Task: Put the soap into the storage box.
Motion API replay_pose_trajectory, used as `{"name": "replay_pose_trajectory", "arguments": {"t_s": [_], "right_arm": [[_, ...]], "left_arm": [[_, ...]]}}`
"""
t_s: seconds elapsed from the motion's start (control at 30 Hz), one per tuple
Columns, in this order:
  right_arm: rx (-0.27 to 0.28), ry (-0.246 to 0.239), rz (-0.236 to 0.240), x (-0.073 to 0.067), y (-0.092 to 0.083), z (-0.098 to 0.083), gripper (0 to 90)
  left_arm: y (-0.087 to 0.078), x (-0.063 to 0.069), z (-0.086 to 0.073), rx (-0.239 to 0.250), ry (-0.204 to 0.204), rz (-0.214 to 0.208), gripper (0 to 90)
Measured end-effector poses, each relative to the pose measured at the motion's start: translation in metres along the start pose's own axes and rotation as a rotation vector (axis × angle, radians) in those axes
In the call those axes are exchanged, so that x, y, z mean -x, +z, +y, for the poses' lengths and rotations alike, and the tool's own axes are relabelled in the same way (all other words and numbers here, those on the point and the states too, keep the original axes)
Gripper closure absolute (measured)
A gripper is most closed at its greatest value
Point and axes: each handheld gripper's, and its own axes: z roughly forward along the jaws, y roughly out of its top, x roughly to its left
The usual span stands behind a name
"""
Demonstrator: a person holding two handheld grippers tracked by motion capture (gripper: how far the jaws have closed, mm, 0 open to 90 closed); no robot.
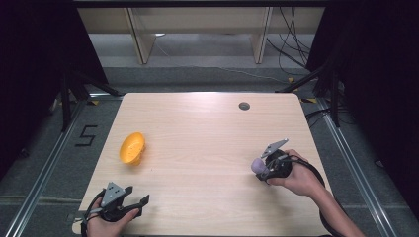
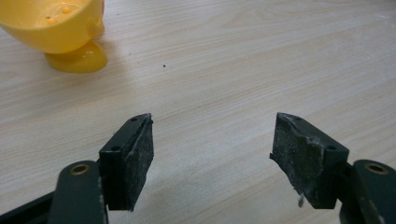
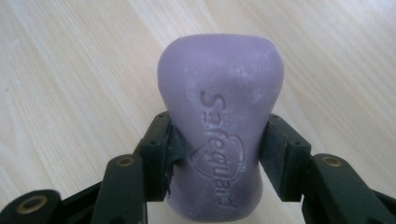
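Note:
A purple soap bar (image 3: pixel 219 126) with "Safeguard" stamped on it sits between the black jaws of my right gripper (image 3: pixel 217 154), which is shut on its waist. In the high view that right gripper (image 1: pixel 267 167) is at the table's right side, with the soap bar (image 1: pixel 259 165) at its tip. A yellow soap dish (image 1: pixel 132 147) lies tilted on the left part of the table; the left gripper view has the soap dish (image 2: pixel 60 28) at top left. My left gripper (image 1: pixel 134 202) rests near the front left edge, open and empty (image 2: pixel 212 154).
The light wooden table (image 1: pixel 207 138) has a small round grommet hole (image 1: pixel 244 105) near its far edge. Black stands and cables surround the table on the floor. A wide stretch of bare wood lies between the two grippers.

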Motion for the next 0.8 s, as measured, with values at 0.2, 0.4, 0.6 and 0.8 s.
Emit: {"name": "replay_pose_trajectory", "arguments": {"t_s": [0.2, 0.4, 0.6, 0.8], "right_arm": [[0.062, -0.033, -0.037, -0.01, -0.003, 0.0, 50.5], [0.139, -0.099, -0.102, -0.024, -0.009, 0.004, 50.5], [0.169, -0.22, -0.18, -0.038, -0.014, 0.007, 50.5], [0.21, -0.331, -0.281, -0.054, -0.018, 0.008, 50.5]], "left_arm": [[0.0, 0.0, 0.0, -0.003, 0.002, -0.001, 28.9], [0.0, 0.0, 0.0, -0.003, 0.001, -0.004, 28.8], [0.0, 0.002, 0.001, 0.001, -0.009, -0.016, 28.8], [0.001, 0.011, 0.016, 0.012, -0.03, -0.09, 28.8]]}}
